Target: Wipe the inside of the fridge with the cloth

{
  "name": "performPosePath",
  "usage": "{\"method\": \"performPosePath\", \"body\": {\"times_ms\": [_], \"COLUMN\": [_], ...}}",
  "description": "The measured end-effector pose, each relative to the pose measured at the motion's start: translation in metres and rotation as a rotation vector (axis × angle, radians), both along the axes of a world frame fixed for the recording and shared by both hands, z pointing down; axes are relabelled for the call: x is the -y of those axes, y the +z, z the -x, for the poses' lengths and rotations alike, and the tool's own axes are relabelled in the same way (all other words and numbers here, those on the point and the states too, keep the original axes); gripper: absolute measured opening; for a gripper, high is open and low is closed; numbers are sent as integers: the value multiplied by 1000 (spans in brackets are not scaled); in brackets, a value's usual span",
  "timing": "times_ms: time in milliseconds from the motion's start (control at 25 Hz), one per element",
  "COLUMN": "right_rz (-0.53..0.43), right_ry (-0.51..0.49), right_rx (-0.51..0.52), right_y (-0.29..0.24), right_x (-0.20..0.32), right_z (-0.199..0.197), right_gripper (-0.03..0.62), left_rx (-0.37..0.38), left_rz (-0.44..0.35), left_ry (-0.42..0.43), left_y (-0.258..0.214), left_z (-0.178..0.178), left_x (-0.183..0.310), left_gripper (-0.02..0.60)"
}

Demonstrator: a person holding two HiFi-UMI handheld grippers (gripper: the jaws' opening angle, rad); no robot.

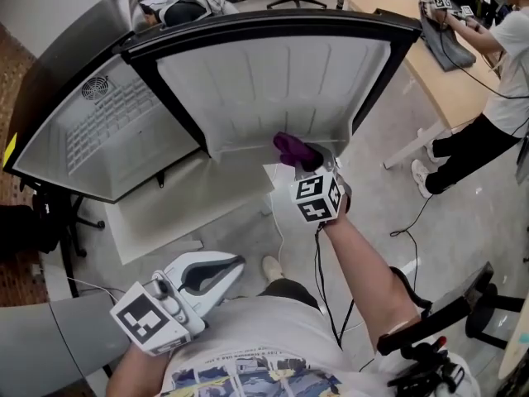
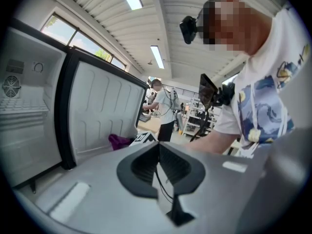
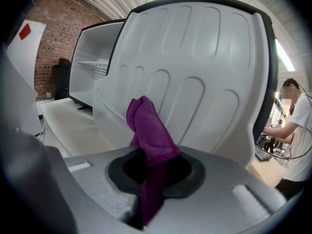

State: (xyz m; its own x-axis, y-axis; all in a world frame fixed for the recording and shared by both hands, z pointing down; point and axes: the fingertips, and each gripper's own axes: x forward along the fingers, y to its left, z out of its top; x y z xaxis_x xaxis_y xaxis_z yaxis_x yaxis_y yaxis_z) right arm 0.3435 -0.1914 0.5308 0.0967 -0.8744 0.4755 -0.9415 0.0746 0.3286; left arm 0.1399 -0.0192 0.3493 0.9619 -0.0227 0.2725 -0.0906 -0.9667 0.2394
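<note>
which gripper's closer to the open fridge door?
Right. The right gripper, shut on the purple cloth, is at the inner panel of the fridge door; the left gripper, shut and empty, is back by the person's torso.

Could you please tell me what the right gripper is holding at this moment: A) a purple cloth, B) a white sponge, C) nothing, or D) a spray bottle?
A: the right gripper has its jaws shut on the purple cloth, which sticks up in front of the white inner panel of the open fridge door.
</note>
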Motion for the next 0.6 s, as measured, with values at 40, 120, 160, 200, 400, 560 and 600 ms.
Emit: {"method": "performPosePath", "body": {"times_ms": [40,120,160,200,400,560,600], "right_rz": [3,9,13,17,36,41,42], "right_ry": [15,44,60,76,127,170,181], "right_rx": [0,-1,0,3,18,35,41], "right_y": [0,0,0,1,6,5,5], "right_x": [-3,-8,-11,-15,-29,-44,-47], "right_z": [-6,-17,-23,-29,-52,-69,-72], "right_gripper": [54,54,54,54,54,54,54], "left_rx": [8,21,22,22,6,7,6], "left_rz": [7,3,5,6,18,15,17], "left_ry": [6,22,33,44,84,119,121], "left_y": [0,1,0,0,-3,-3,-3], "left_z": [-2,-6,-10,-13,-30,-41,-43], "left_x": [0,-1,-2,-2,-10,-14,-14], "left_gripper": [6,6,6,6,6,6,6]}}
